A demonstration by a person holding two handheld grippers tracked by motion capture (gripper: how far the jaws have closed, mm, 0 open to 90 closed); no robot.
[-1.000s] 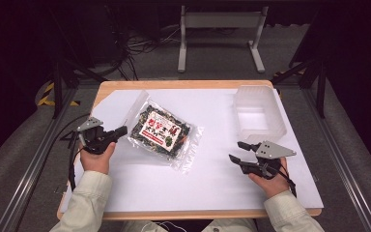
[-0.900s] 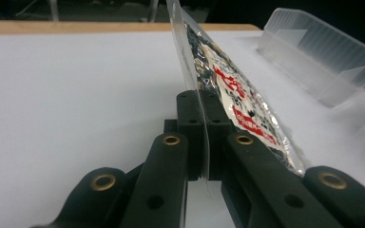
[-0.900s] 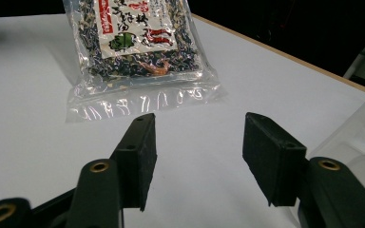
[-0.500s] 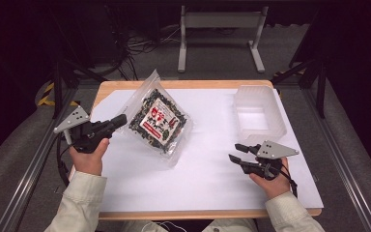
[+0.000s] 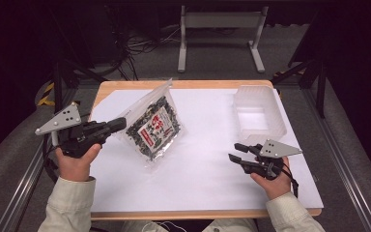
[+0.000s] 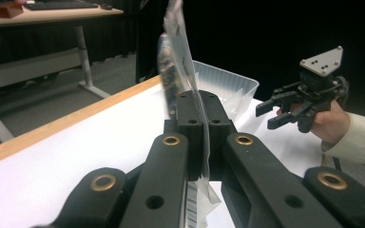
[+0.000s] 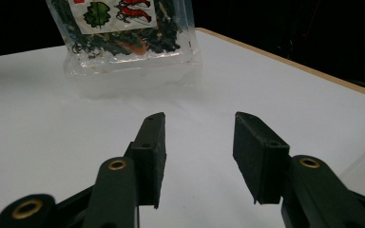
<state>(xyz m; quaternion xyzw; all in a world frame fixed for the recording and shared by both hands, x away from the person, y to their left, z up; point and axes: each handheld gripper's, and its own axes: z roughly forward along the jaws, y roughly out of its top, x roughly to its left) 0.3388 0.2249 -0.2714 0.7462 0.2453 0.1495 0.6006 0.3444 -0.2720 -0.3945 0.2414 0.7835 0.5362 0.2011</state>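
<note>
While left tongs (image 5: 118, 126) clamp lifted bag (image 5: 153, 126) (now upright) | right tongs (image 5: 235, 152) narrowed, empty

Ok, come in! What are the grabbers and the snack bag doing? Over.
Left gripper shut on bag edge, bag tilted up, lower edge on table. Right gripper open, holding nothing, jaws just been closing. Clear tub apart. Nothing in the way.
</note>
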